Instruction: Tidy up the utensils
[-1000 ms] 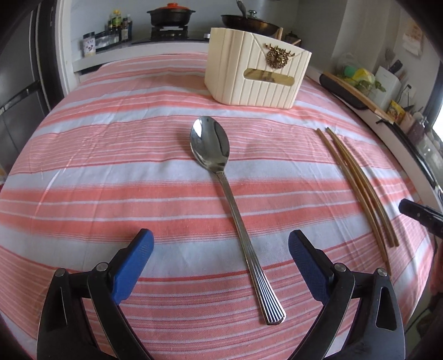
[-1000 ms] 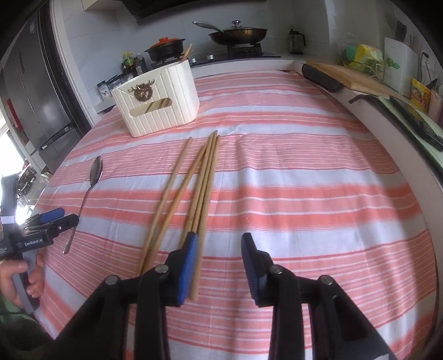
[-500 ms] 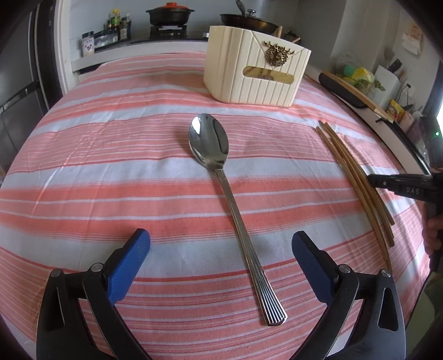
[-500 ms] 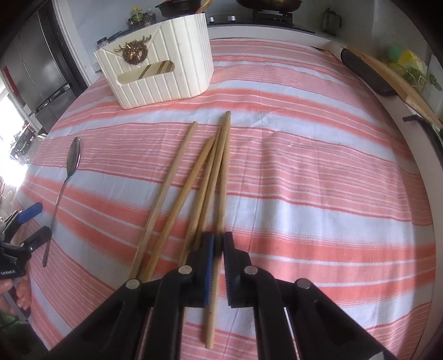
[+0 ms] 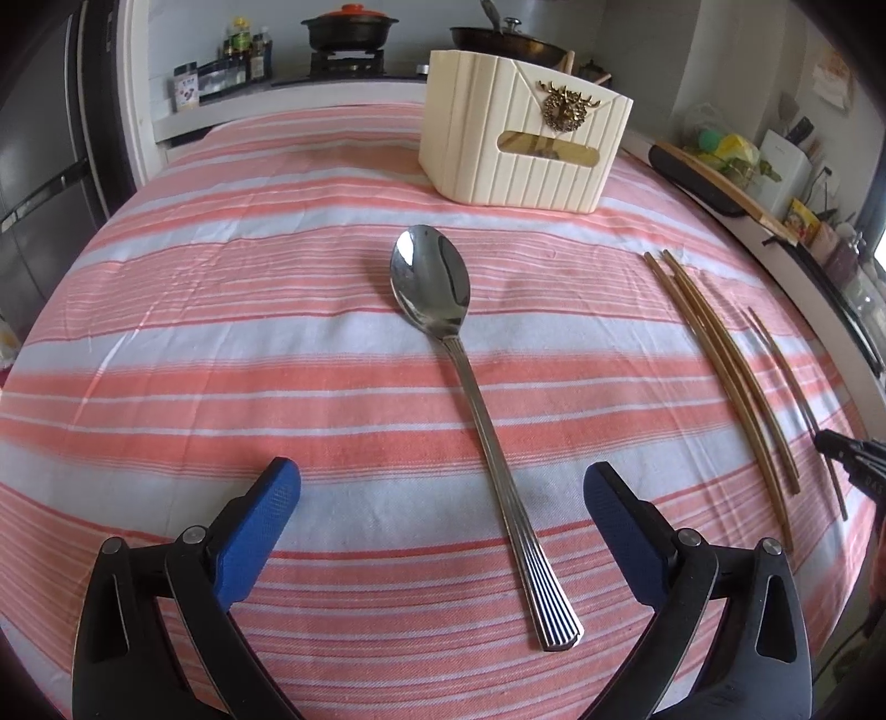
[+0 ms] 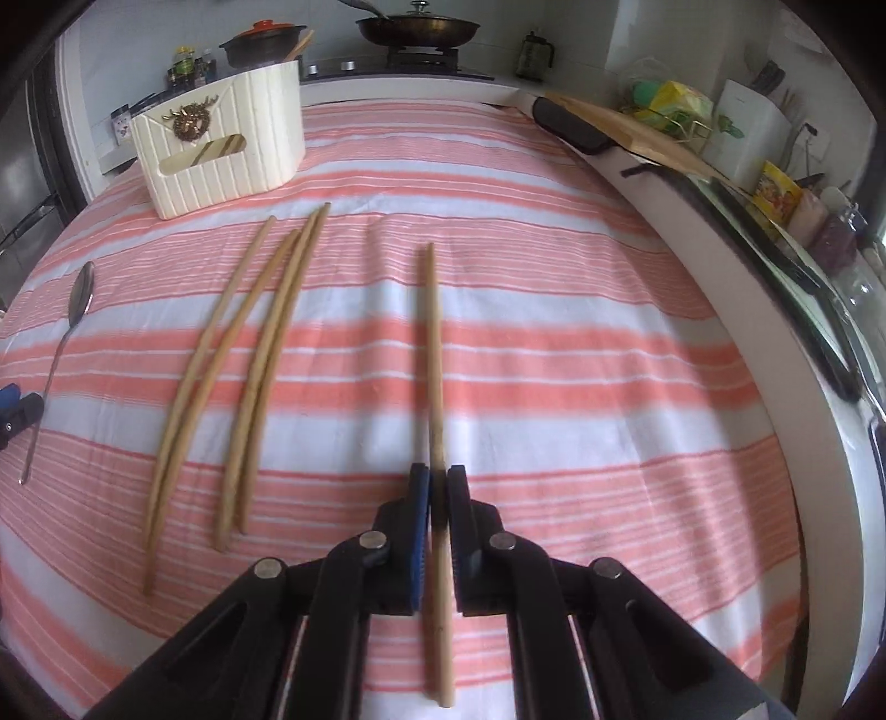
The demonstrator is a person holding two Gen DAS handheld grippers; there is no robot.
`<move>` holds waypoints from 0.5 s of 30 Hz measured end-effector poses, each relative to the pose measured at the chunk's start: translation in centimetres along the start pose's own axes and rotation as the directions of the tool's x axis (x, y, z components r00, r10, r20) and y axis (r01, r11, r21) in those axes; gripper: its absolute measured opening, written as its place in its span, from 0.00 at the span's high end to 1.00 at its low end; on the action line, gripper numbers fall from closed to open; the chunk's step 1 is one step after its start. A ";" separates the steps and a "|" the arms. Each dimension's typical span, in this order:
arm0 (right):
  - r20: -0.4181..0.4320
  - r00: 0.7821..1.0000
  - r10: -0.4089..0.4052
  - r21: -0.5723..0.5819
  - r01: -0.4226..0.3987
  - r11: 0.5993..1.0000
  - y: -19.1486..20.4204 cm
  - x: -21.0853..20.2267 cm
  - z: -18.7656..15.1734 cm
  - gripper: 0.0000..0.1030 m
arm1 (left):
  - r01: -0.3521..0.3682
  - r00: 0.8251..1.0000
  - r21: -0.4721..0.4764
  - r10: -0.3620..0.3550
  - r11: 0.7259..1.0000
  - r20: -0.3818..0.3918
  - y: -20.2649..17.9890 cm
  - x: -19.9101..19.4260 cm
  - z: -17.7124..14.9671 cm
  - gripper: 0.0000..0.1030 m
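Observation:
A steel spoon (image 5: 443, 343) lies on the striped tablecloth (image 5: 221, 332), handle toward me. My left gripper (image 5: 440, 487) hovers open over the handle, a blue pad on each side and apart from it. The cream utensil holder (image 5: 520, 149) stands beyond the spoon's bowl. My right gripper (image 6: 438, 482) is shut on one wooden chopstick (image 6: 434, 360), held just off the cloth and pointing away. Several more chopsticks (image 6: 243, 376) lie in a loose bunch to its left. The spoon (image 6: 66, 343) and holder (image 6: 221, 149) also show in the right wrist view.
A stove with a red-lidded pot (image 5: 349, 27) and a pan (image 6: 415, 27) runs along the far side. A cutting board (image 6: 637, 133) and packets sit on the counter past the table's right edge (image 6: 747, 332). A dark fridge (image 5: 39, 138) stands at the left.
The right gripper shut on one chopstick and drew it rightward, away from the bunch and off the cloth. The left gripper stayed open over the spoon.

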State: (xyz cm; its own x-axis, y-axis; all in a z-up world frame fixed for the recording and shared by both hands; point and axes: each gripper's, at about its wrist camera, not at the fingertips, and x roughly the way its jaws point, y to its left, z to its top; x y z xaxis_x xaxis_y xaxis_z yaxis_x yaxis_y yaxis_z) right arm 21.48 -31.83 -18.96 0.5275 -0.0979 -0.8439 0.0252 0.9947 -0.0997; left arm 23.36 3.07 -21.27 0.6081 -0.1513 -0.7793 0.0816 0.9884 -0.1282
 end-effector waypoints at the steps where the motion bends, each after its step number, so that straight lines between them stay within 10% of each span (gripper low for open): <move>1: -0.011 1.000 0.002 0.016 -0.002 1.000 -0.6 0.0 -0.6 0.93 | 0.001 1.000 -0.002 -0.001 1.000 -0.002 0.0 0.0 0.0 0.01; 5: -0.005 0.998 0.063 -0.005 -0.063 0.998 -1.5 -0.7 -1.2 0.85 | 0.041 0.999 -0.019 -0.041 0.999 -0.007 0.2 -0.5 -0.3 0.01; 7: -0.014 0.994 0.107 -0.021 -0.108 0.994 -1.7 -0.8 -0.9 0.60 | 0.069 0.998 -0.031 -0.069 0.997 -0.011 0.2 -1.1 -0.8 0.01; 15: -0.122 0.971 0.205 -0.127 -0.220 0.967 -0.9 0.2 0.4 0.58 | 0.050 0.994 -0.120 -0.061 0.992 -0.096 1.0 -1.9 -0.4 0.01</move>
State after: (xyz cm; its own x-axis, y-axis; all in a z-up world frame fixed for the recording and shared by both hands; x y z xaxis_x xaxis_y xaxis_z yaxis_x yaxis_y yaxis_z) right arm 21.92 -32.77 -18.84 0.4134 0.1051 -0.9045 -0.2000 0.9795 0.0224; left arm 21.92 4.31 -20.18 0.5235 -0.2123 -0.8252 0.0167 0.9708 -0.2391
